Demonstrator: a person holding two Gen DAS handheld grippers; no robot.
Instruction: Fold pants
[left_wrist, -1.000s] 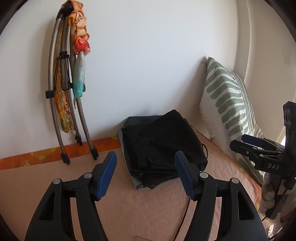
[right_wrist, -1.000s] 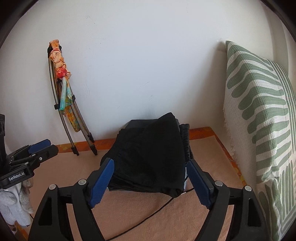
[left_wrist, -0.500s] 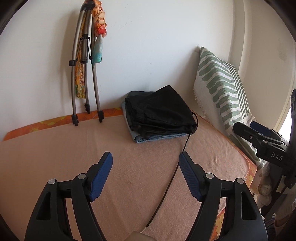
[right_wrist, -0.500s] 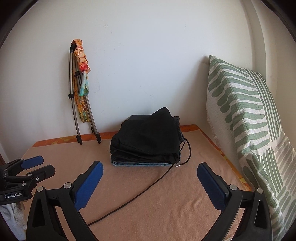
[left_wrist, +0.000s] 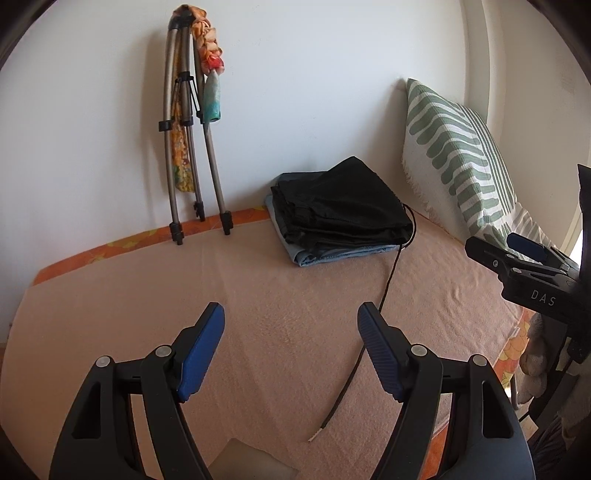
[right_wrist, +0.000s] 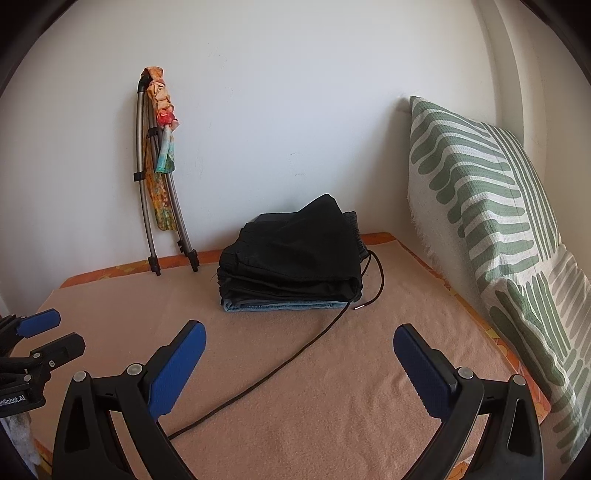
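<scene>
peach blanket (right_wrist: 332, 387), folded pants (right_wrist: 291, 254) by white wall (right_wrist: 277, 110)

The black pants (right_wrist: 291, 254) covered most of the folded jeans (right_wrist: 284, 305) beneath, leaving only a blue edge. The drawstring (right_wrist: 258, 384) ran under the right hand-held gripper (right_wrist: 299, 363). The striped pillow (right_wrist: 517, 236) was cut off at the right edge.

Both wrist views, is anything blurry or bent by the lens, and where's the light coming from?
Left wrist view: sharp, dark fisheye corners, tripod legs bowed, bright daylight at the right edge behind the right hand-held gripper. Right wrist view: sharp too, soft even light, pillow stretched, folded pants crisp.
</scene>
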